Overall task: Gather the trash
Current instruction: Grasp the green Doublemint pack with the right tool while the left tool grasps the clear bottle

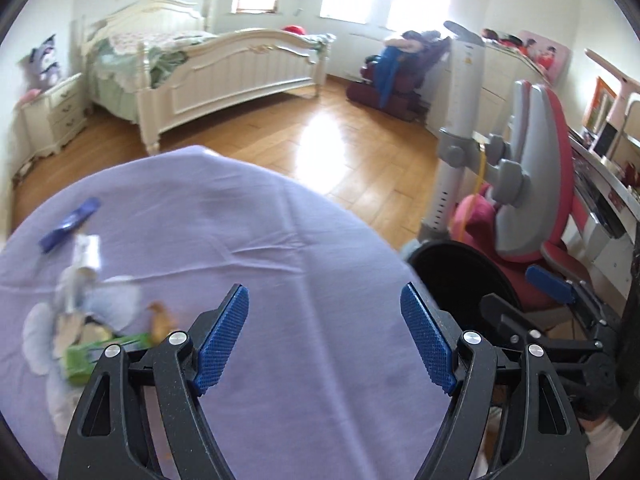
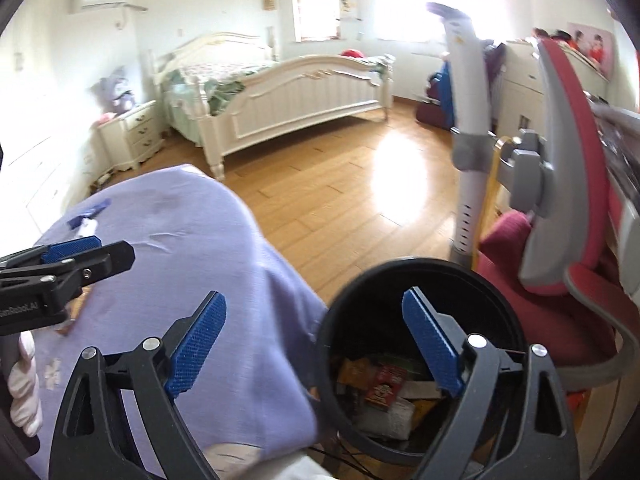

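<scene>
Both tongs wide, empty. Left tongs (image 1: 324, 336) over purple counter (image 1: 280, 240), scraps (image 1: 88, 320) leftward. Right tongs (image 2: 314, 340) above bin (image 2: 420, 280); wrappers (image 2: 384, 390) visible only there.

Each claw, left claw (image 1: 325, 334) and right claw (image 2: 315, 338), has black plastic arms with triangular cutouts, silver round screws at the pivots, and blue cross-hatched pads (image 1: 222, 340). A white glove (image 2: 25, 388) covers the left hand.

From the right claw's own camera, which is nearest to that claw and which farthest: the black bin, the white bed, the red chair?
1. Black bin: just under the right claw, trash inside.
2. Red chair: right side, behind the bin.
3. White bed: far across the wooden floor.
</scene>
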Available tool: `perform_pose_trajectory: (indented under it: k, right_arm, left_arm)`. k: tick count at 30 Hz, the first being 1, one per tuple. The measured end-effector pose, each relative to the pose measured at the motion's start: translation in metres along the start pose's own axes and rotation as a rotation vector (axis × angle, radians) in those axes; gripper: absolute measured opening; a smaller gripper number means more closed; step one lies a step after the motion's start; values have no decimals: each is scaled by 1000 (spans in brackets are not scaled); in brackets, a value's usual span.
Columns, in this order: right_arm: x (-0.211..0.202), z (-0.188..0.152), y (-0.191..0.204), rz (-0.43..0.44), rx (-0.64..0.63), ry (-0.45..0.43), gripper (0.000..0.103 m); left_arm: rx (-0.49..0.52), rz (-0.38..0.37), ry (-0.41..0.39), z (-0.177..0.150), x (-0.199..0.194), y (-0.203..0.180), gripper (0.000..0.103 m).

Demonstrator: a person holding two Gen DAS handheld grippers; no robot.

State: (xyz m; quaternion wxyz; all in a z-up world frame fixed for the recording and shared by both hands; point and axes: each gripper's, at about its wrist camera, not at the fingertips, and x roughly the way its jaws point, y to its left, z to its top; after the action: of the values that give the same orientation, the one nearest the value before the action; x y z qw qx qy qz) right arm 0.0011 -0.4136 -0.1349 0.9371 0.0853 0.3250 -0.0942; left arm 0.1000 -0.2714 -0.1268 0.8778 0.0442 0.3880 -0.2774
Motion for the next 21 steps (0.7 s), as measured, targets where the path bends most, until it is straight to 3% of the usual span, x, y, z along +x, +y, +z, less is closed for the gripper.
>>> perform_pose_trajectory:
  k: [8,16,19,21]
  right_arm:
    - [-1,14,73,157,-151,-19,87]
    - [2,17,141,308,-300,10,80]
    - [11,18,164,375,-372,42,76]
    - [17,20,176,407,-418,63,74]
  left_arm:
    - [-66,125,-39,-21,-39,61,78]
    - [-88,236,-31,-49,-56,97,78]
    - [-119,233,-7,-62,-59,111,78]
    - [-142,231,10,-68,-60,120,72]
